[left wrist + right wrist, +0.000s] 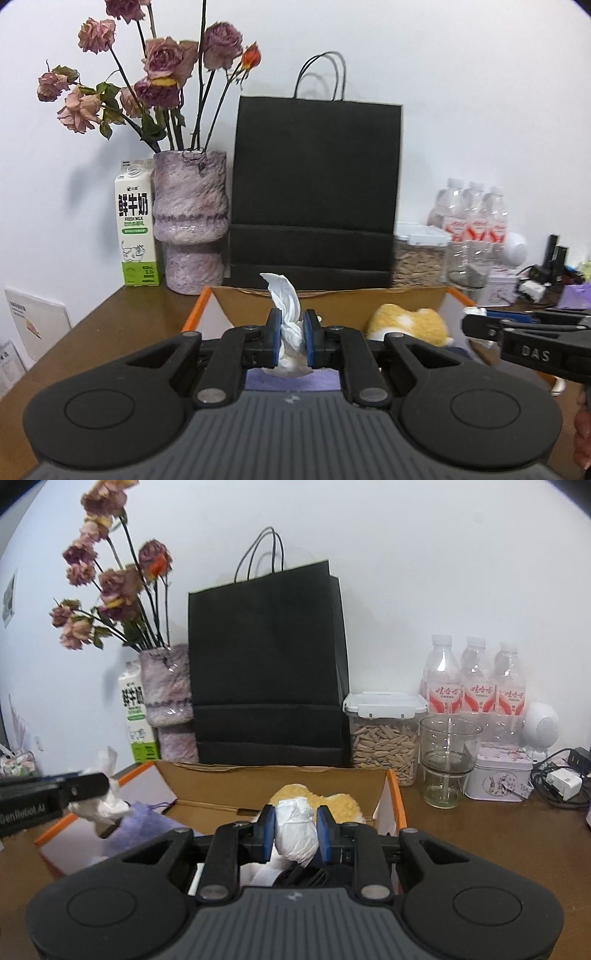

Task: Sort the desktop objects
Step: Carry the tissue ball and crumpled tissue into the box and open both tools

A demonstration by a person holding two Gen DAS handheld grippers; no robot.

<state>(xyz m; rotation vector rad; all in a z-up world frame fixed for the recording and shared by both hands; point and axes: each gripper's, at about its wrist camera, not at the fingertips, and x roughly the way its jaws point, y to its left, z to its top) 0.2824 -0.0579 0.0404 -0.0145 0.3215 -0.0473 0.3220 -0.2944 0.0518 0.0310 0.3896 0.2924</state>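
Note:
My left gripper (291,325) is shut on a crumpled white tissue (286,306) that sticks up between its blue pads, above the left part of an open cardboard box (332,301) with orange edges. A wadded white tissue ball (297,829) is pinched in my right gripper (296,827), which is shut on it over the same box (280,779). Inside the box lie a yellow plush toy (410,325) and a lilac cloth pouch (144,821). From the right wrist view the left gripper (92,794) shows at the left with its tissue (105,805).
Behind the box stand a black paper bag (267,672), a purple vase (190,218) of dried roses and a milk carton (136,225). At the right are a seed container (384,734), a glass cup (447,760), three water bottles (474,679), a tin (498,779) and cables (561,779).

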